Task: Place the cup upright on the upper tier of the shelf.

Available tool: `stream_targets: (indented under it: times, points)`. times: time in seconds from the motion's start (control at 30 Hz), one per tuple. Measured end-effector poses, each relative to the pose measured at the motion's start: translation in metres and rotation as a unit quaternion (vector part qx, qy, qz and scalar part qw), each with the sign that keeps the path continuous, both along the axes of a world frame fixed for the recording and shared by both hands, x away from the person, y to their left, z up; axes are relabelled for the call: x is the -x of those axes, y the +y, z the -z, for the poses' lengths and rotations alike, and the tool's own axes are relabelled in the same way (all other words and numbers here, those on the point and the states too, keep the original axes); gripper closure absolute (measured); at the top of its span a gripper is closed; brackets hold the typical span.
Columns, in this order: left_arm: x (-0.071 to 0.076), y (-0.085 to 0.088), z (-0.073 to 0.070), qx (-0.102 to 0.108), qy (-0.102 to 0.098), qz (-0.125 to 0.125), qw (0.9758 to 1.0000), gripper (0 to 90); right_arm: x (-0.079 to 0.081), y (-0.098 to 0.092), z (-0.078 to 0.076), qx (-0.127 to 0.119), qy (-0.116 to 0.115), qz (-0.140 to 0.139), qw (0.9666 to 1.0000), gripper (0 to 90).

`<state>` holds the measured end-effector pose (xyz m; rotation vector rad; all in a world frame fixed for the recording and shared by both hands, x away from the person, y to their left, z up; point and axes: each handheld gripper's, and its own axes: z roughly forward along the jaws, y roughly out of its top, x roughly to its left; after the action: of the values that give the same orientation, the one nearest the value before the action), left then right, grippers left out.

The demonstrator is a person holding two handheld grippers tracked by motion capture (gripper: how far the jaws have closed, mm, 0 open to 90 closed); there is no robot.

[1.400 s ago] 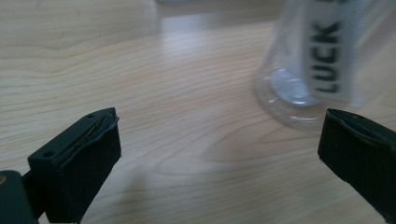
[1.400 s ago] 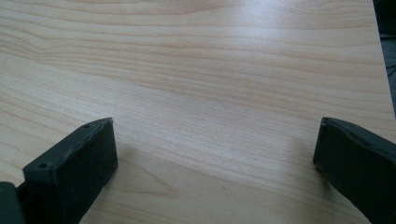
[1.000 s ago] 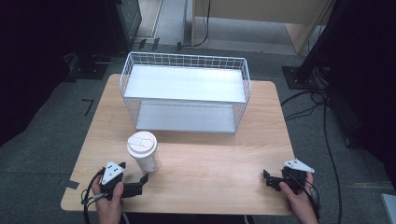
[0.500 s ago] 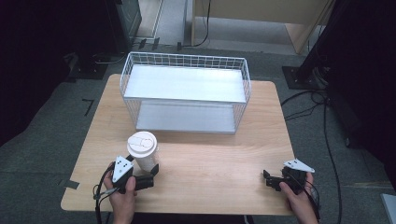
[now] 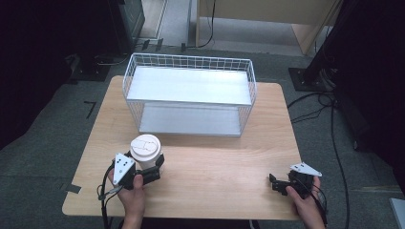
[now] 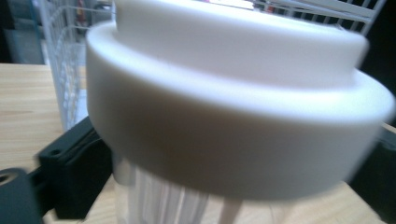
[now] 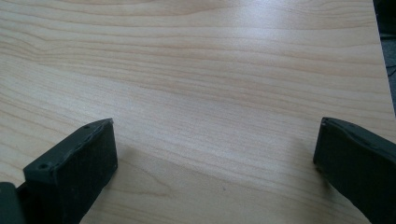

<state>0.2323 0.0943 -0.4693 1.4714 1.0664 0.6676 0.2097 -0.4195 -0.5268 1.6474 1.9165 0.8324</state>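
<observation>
Jaws of the left gripper (image 5: 152, 168) flank the white lidded cup (image 5: 145, 149); contact cannot be confirmed. The right gripper (image 5: 276, 183) rests low on the table (image 5: 219, 167), jaws apart in its own view.

The left gripper (image 5: 155, 167) slides in from the table's near-left edge and now sits right up against the cup (image 5: 144, 151), one jaw on each side of it under the white lid (image 6: 233, 107).

Basket (image 5: 188, 100) on surface (image 5: 229, 176), far centre. Cup (image 5: 146, 150) near-left, before basket's left end. Left tongs (image 5: 154, 172) at cup's near side, jaws flanking it. Right tongs (image 5: 276, 184) near-right, well apart.
</observation>
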Motion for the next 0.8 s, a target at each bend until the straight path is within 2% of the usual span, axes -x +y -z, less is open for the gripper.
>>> stream_targets:
  times: [0.13,0.33,0.43,0.67,0.77,0.8]
  points:
    - [-0.002,-0.002,0.001,-0.002,-0.006,-0.001,1.0000,6.2,0.000,0.000,0.000,-0.002,0.001,0.000,1.0000,0.0]
    - [-0.001,-0.007,0.000,-0.012,-0.016,-0.017,0.9997,7.2,0.000,0.000,0.000,-0.002,0.000,-0.003,1.0000,0.0]
    - [-0.001,-0.008,-0.004,-0.005,-0.026,-0.019,0.9995,8.9,0.000,0.000,0.000,-0.003,0.000,-0.002,1.0000,0.0]
    - [-0.005,-0.016,-0.022,0.002,-0.051,-0.012,0.9986,9.1,0.000,0.000,0.000,-0.002,0.000,-0.003,1.0000,0.0]
    - [-0.009,-0.019,-0.032,0.006,-0.063,-0.012,0.9979,9.1,0.000,0.000,0.000,-0.002,0.000,-0.003,1.0000,0.0]
    - [-0.012,-0.021,-0.039,0.009,-0.072,-0.011,0.9973,9.1,0.000,0.000,0.000,-0.002,0.000,-0.003,1.0000,0.0]
